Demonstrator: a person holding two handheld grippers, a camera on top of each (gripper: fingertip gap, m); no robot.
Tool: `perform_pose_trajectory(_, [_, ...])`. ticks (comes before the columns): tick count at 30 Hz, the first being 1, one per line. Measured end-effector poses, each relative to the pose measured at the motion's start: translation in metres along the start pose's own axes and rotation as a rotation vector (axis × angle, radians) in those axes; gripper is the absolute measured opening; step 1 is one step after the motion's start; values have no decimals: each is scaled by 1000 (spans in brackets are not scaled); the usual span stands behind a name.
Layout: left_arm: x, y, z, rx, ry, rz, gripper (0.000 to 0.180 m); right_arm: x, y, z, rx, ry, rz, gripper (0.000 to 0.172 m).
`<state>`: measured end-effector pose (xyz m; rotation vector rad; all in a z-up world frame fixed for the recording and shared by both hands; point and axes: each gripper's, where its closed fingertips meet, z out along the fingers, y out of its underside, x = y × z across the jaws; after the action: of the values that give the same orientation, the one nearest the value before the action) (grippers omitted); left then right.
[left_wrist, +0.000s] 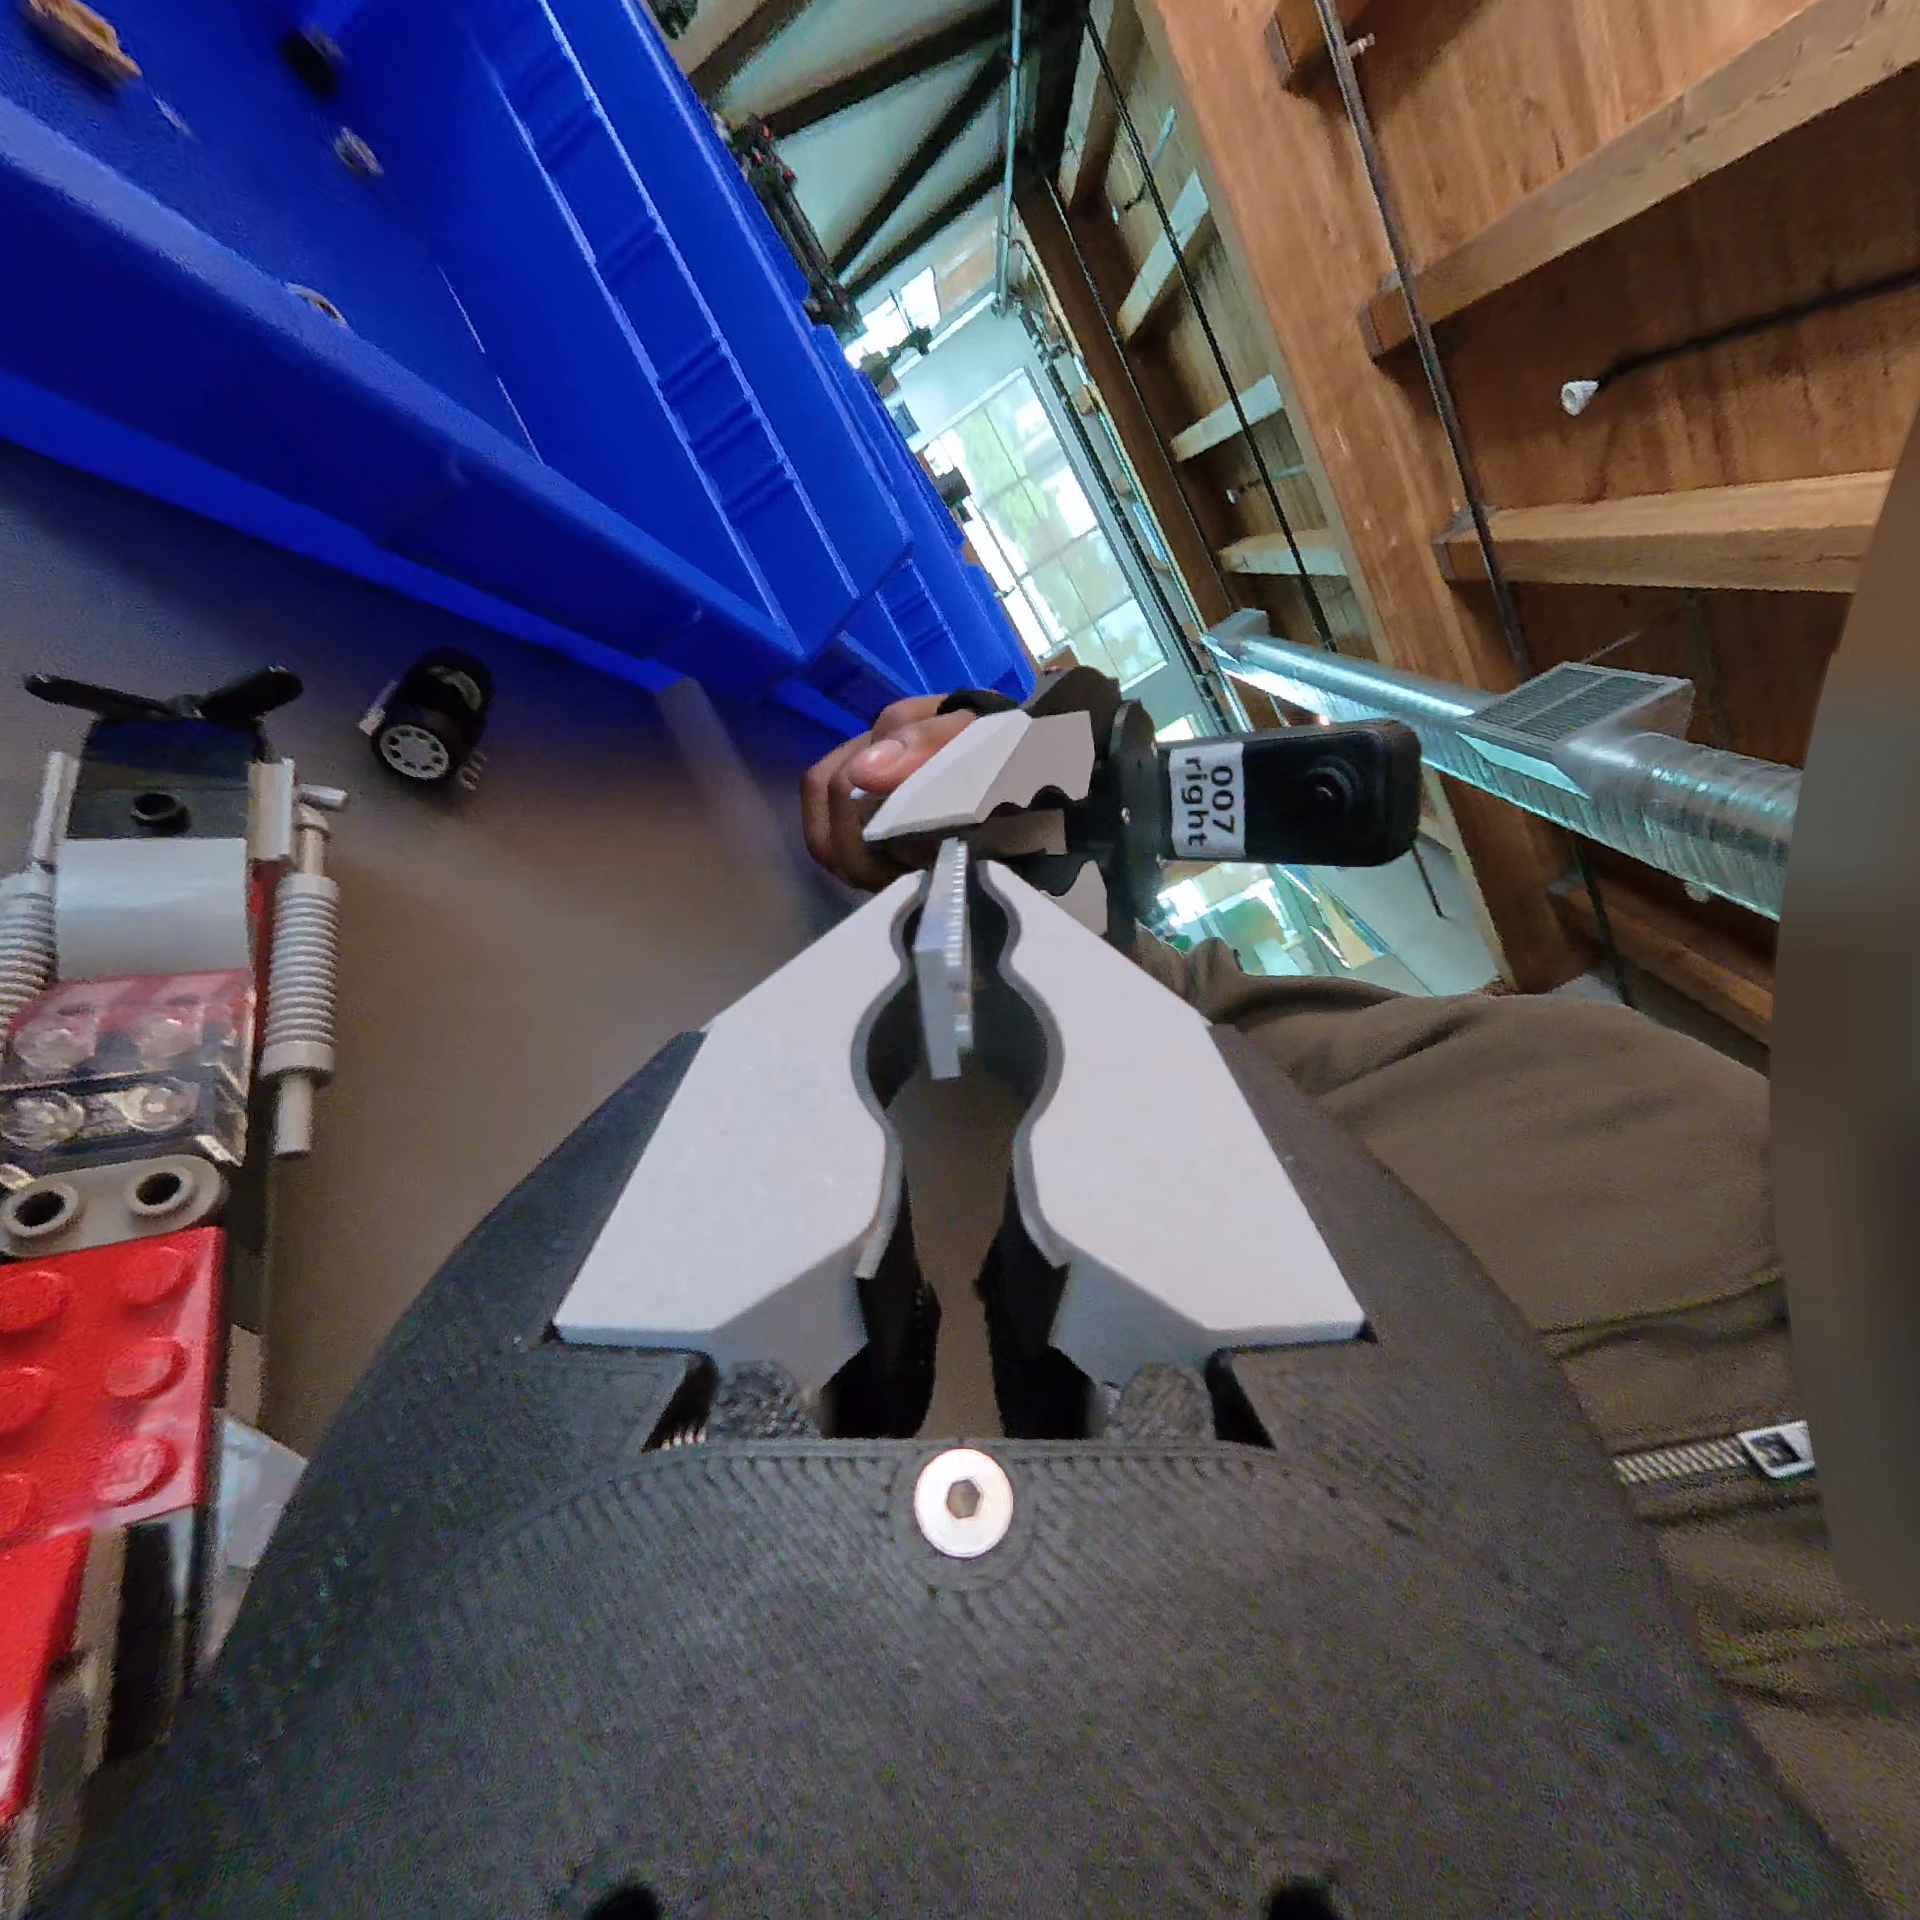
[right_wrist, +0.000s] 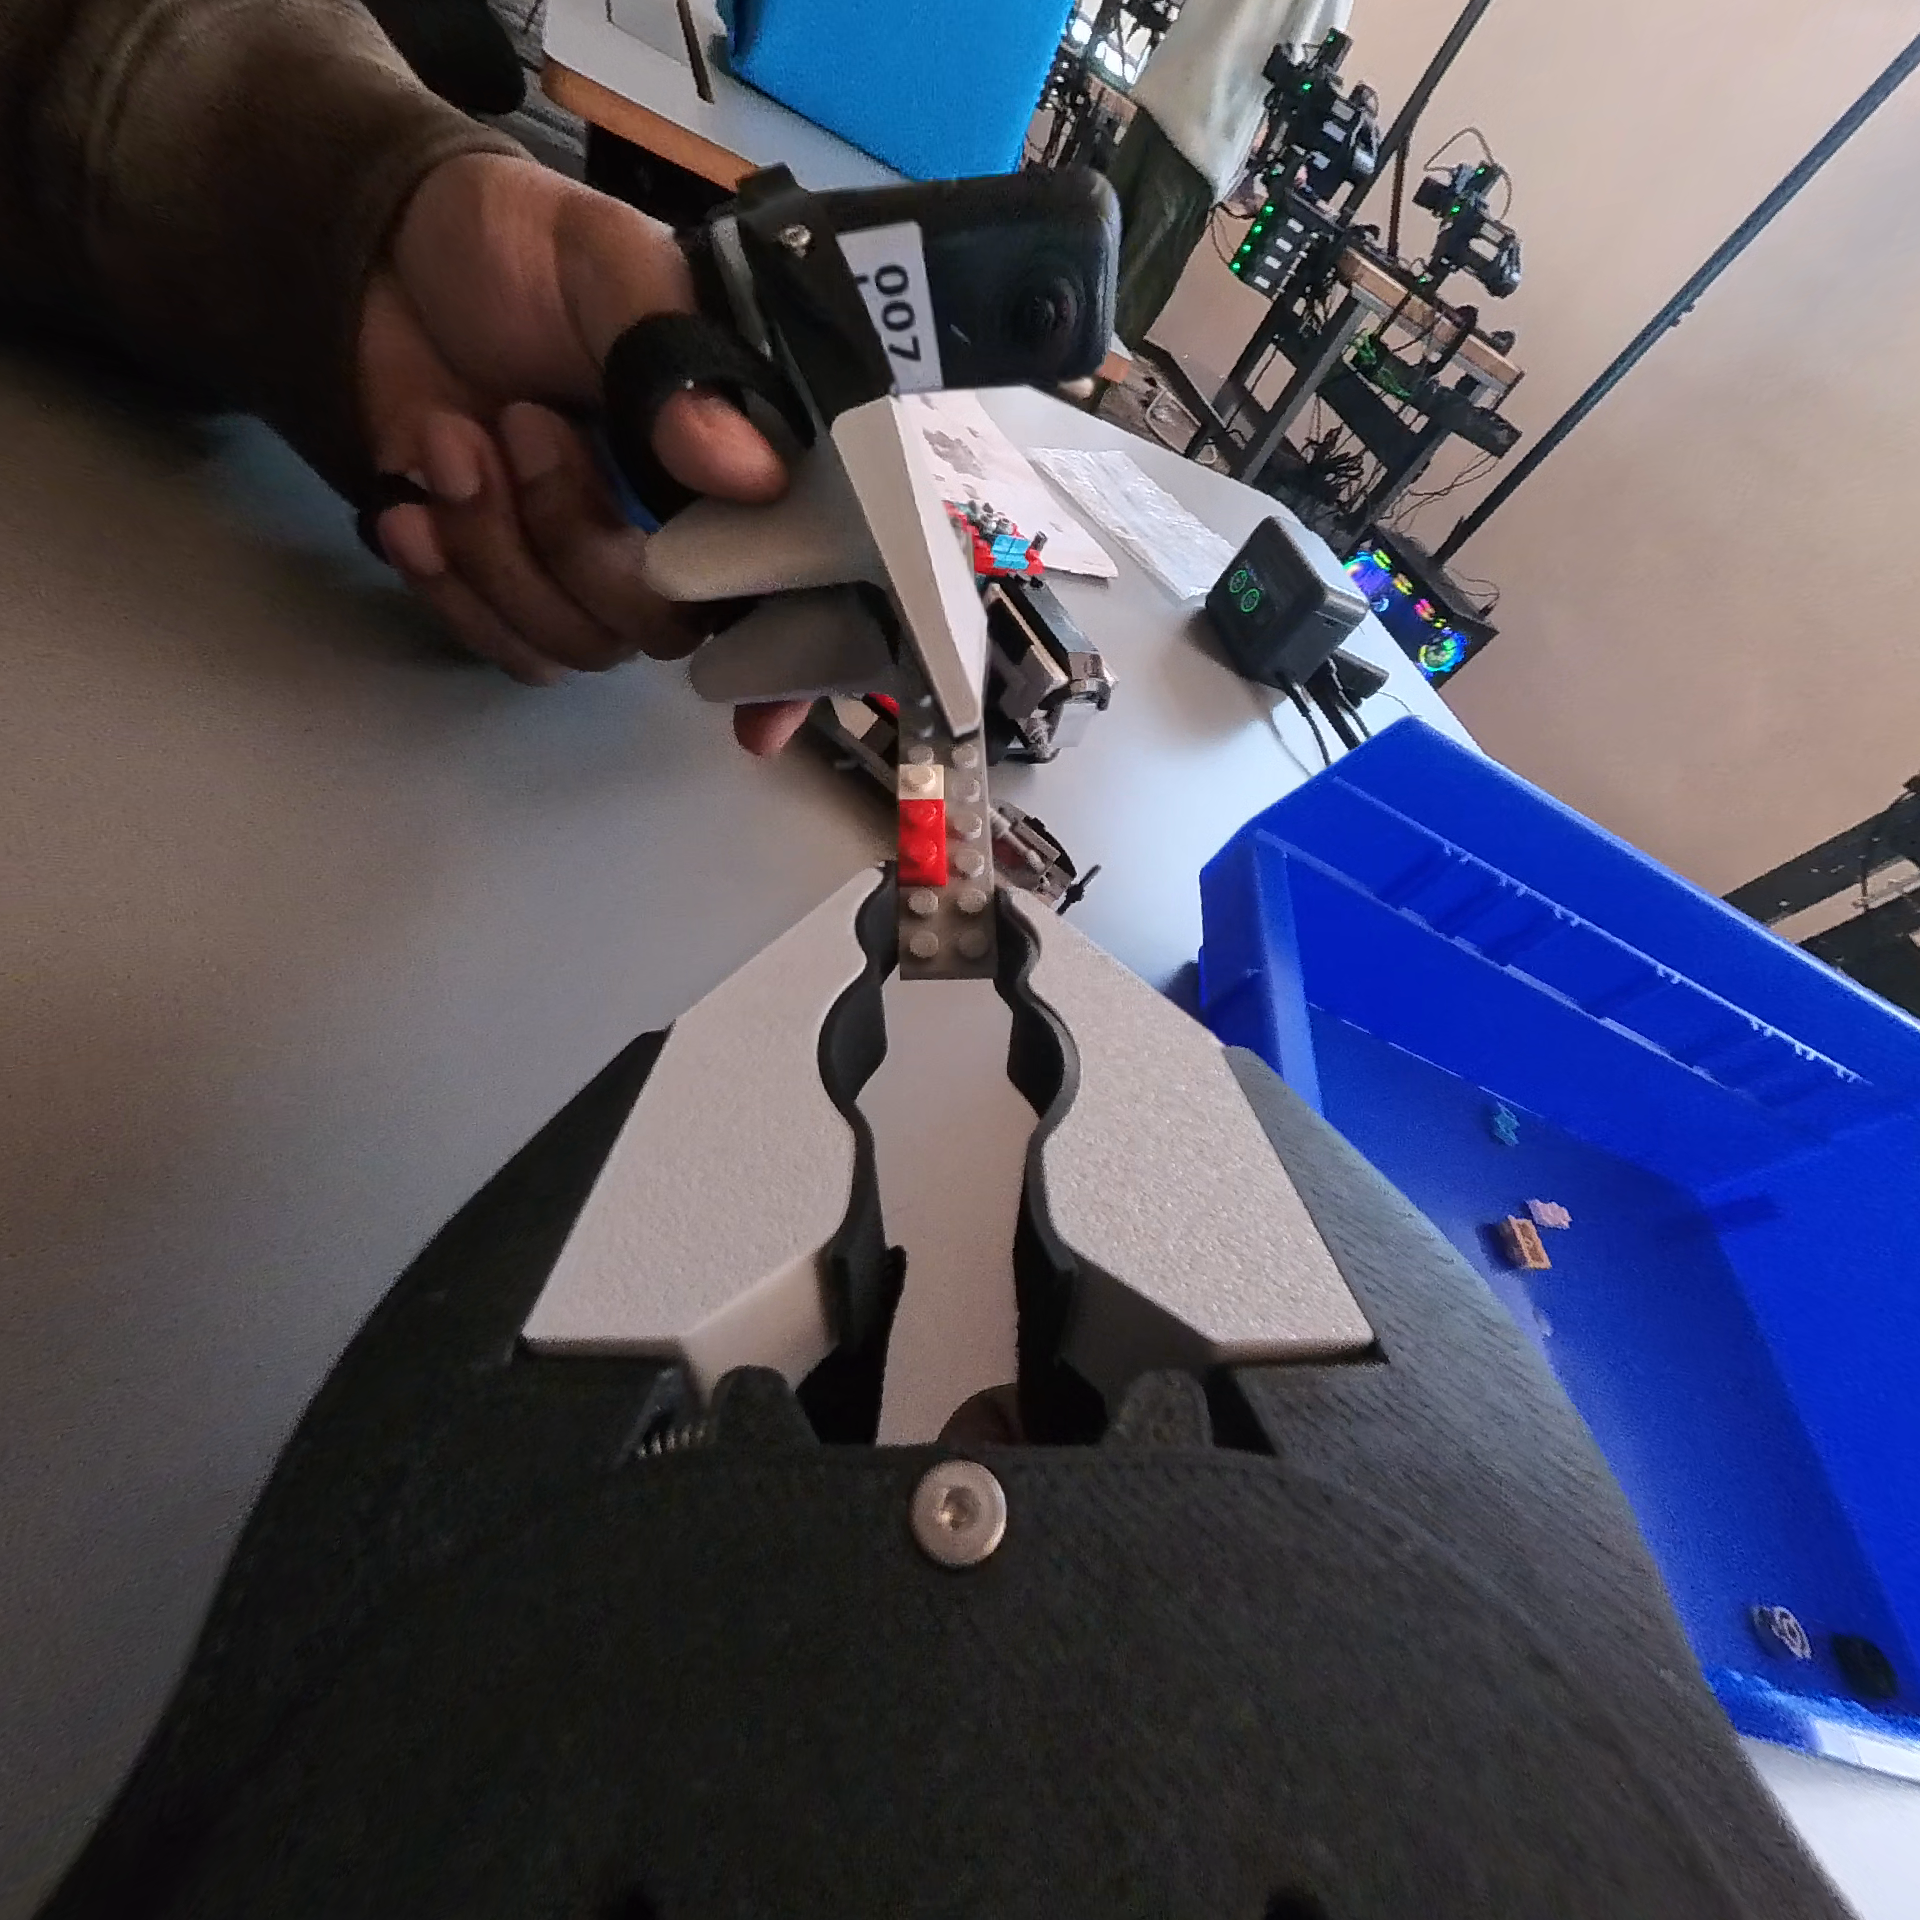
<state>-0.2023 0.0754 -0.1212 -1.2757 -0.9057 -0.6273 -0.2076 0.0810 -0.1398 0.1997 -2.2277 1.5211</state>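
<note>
- The grey studded plate (right_wrist: 943, 894) is the landmark: a long, thin building plate with 2 rows of studs, held up off the table (right_wrist: 312, 883) between both tools.
- The right gripper (right_wrist: 943, 914) is closed on the near end of that plate, its 2 grey fingers (right_wrist: 769, 997) pressing the plate's long edges.
- The left gripper (left_wrist: 951, 940) clamps the plate's far end; in the left wrist view the plate (left_wrist: 948, 966) shows edge-on, pinched across its thin faces near the fingertips.
- A red brick (right_wrist: 921, 836) with a small white piece (right_wrist: 921, 781) beyond it sits on the plate's studded face, along its left row, between the 2 grips.
- Beneath and beyond the plate lies a partly built toy vehicle (right_wrist: 1039, 665) on the table.
- Right of the plate stands a blue bin (right_wrist: 1558, 1039) with a few small loose pieces on its floor.
- Farther right of the plate and beyond the bin, a small dark device (right_wrist: 1283, 603) with cables rests on the table.
- In the left wrist view, left of the plate, a loose black wheel (left_wrist: 428, 722) lies on the table near a grey, red and black brick assembly (left_wrist: 125, 1039).
</note>
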Motion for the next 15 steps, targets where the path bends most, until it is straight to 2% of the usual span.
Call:
perform_pose_trajectory(5, [-3, -3, -1, 25, -47, 77, 6, 2, 3, 3, -7, 30, 11, 17])
perform_pose_trajectory(7, [-5, -5, -2, 46, -73, 93, 6, 4, 4, 4, -13, 43, 16, 22])
perform_pose_trajectory(9, [-6, -9, -3, 73, -92, 103, 6, 5, 3, 4, -6, 47, 24, 31])
perform_pose_trajectory(15, [-14, -9, -6, 72, -119, 88, 6, 6, 0, 5, 9, 65, 47, 33])
